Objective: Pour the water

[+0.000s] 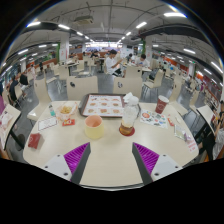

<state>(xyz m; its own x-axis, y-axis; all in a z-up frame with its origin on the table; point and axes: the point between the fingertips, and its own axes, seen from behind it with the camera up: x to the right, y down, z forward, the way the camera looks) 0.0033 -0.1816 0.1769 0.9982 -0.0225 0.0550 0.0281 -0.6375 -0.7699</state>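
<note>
A clear jug with a white lid stands on a round brown coaster on the pale table, beyond my right finger. A small yellow-orange cup stands to its left, beyond the gap between my fingers. My gripper is open and empty, its two magenta pads wide apart over the bare table, well short of both things.
A tray with round pastries lies behind the cup and jug. A yellow bowl and a red packet sit to the left, a patterned plate and a red cup to the right. Desks, chairs and a person stand beyond.
</note>
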